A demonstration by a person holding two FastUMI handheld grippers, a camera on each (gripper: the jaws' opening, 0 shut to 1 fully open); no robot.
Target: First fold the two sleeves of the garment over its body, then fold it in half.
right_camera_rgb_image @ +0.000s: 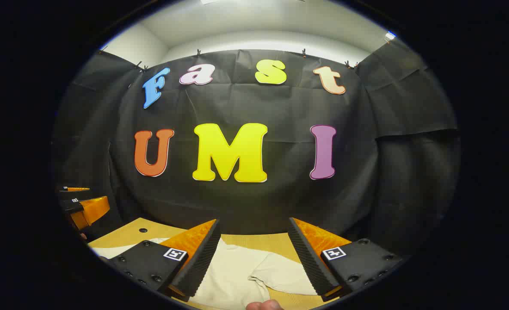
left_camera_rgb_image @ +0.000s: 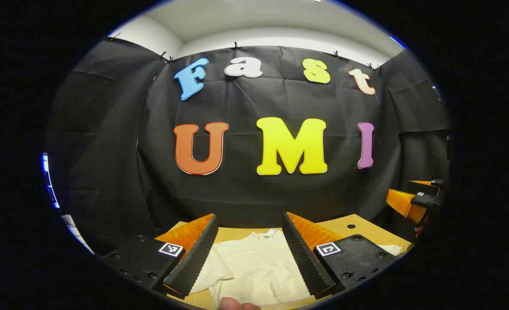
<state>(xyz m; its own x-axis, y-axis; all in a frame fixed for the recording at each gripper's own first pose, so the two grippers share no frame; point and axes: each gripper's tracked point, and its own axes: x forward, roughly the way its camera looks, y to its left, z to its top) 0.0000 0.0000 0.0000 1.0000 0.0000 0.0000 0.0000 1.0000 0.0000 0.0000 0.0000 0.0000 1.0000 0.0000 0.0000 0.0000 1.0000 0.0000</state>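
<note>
The shirt (left_camera_rgb_image: 258, 267) lies flat on the table (left_camera_rgb_image: 357, 228), pale cream in colour, with its collar toward the black cloth wall (left_camera_rgb_image: 280, 193). In the left gripper view, the left tool (left_camera_rgb_image: 249, 258) is held above the table with its two fingers spread wide apart, released and grasping nothing; the body of the shirt shows between them, and one short sleeve (left_camera_rgb_image: 211, 271) spreads out beside the near finger on the left side. A fingertip (left_camera_rgb_image: 237, 305) of the person shows at the bottom edge. At the right edge of this view the right tool (left_camera_rgb_image: 413, 200) is seen farther off, well apart from the shirt. In the right gripper view, the right tool (right_camera_rgb_image: 252, 260) is likewise released, fingers spread, above the table (right_camera_rgb_image: 129, 232); the shirt (right_camera_rgb_image: 232, 275) and its other sleeve (right_camera_rgb_image: 280, 273) lie between the fingers. The left tool (right_camera_rgb_image: 82, 202) shows at the left edge.
</note>
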